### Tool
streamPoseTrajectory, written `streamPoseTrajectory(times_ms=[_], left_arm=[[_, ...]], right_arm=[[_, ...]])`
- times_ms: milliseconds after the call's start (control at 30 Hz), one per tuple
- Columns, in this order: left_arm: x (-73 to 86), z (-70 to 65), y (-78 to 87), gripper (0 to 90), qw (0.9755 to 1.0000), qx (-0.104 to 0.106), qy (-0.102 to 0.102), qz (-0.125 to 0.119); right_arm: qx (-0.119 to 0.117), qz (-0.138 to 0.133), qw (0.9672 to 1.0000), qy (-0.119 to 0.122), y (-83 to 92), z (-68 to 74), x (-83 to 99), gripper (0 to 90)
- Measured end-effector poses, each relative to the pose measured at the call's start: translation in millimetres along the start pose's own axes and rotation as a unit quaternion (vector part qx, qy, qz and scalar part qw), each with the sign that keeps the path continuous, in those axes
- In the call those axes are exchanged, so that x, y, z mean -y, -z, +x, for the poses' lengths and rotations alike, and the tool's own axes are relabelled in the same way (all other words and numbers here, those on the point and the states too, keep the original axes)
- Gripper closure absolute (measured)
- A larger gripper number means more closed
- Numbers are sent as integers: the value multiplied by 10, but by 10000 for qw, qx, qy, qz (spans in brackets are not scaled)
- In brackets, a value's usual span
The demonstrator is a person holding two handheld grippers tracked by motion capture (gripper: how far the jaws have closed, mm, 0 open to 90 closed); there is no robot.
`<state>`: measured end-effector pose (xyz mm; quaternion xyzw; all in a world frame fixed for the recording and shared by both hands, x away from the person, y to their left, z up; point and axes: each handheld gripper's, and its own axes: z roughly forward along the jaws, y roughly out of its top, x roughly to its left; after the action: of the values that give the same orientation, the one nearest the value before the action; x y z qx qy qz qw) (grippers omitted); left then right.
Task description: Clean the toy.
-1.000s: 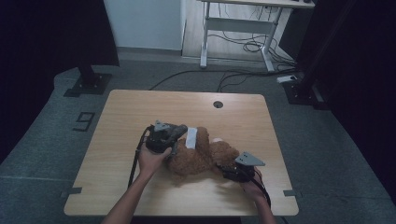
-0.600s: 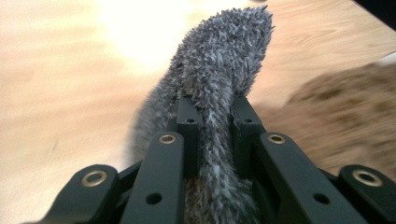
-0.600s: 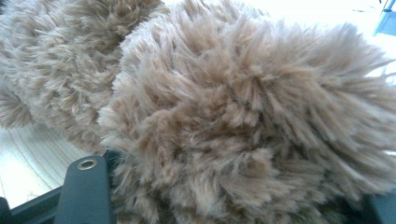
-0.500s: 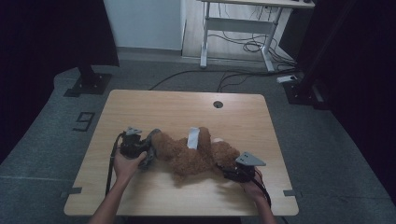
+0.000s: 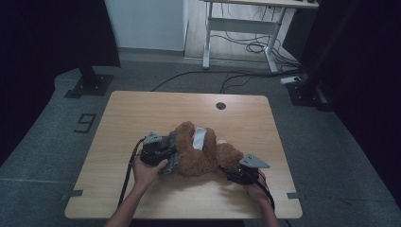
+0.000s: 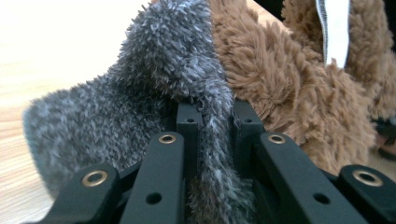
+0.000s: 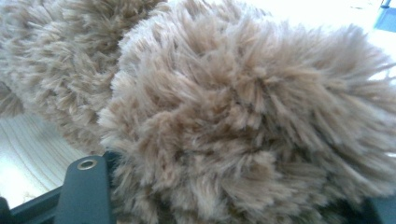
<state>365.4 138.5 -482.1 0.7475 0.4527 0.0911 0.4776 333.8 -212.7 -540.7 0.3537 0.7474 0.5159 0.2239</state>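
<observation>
Left claw (image 5: 172, 152) back — against plush (image 5: 201, 158)

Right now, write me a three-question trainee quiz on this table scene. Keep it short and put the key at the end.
1. True or false: the left gripper is shut on a grey furry part of the brown plush toy.
2. What does the right gripper grip? A) the white tag B) a brown furry limb of the toy C) nothing
3. Fill in: the white tag lies on the ____ of the toy.

Key
1. True: the black jaws pinch a fold of grey fur between them.
2. B: brown fur sits between its jaws, with the toy's right end at that gripper.
3. Top, seen from the high view.
</observation>
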Motion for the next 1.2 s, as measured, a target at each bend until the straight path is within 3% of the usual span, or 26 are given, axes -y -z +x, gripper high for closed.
streamPoseTrajectory(times_ms=[100, 200, 433, 500, 567, 633, 667, 767, 833, 967, 1067, 1200], left_arm=[[69, 86, -129, 777, 9992, -15, 231, 327], [161, 151, -200, 778, 9985, -71, 273, 471], [196, 149, -160, 779, 9960, -617, -207, 620], [207, 212, -118, 777, 9940, -842, -235, 658], [217, 284, -79, 773, 9934, -930, -114, 669], [212, 317, -25, 772, 9949, -818, 18, 588], [203, 302, -13, 772, 9954, -781, -18, 558], [130, 174, 1, 773, 9973, -568, -134, 439], [52, 62, -12, 773, 9989, -324, -86, 328], [-59, -77, -33, 776, 9997, -157, -47, 199], [-76, -72, -45, 777, 9998, -41, 78, 173], [27, 50, -114, 777, 9985, 175, 451, 263]], right_arm=[[-11, -1, 10000, -17, -1, -4, 1, 315], [-5, -4, 10000, 23, -6, 11, -4, 314], [7, -1, 10000, 63, 0, 14, -1, 315], [2, -5, 10000, 62, 1, 12, 1, 314], [-6, -1, 10000, 53, 3, 9, 1, 314], [-7, -12, 10000, 48, 0, 8, 1, 314], [-11, -14, 10000, 42, -1, 5, 1, 313], [-14, -11, 10000, 29, -1, 3, 1, 313], [-7, -11, 10000, 28, -1, 5, 1, 313], [-3, 7, 10000, -1, 8, -5, 7, 314], [-20, -10, 10000, -26, 14, -26, 15, 315], [-5, -13, 10000, 32, 8, -11, 16, 315]])
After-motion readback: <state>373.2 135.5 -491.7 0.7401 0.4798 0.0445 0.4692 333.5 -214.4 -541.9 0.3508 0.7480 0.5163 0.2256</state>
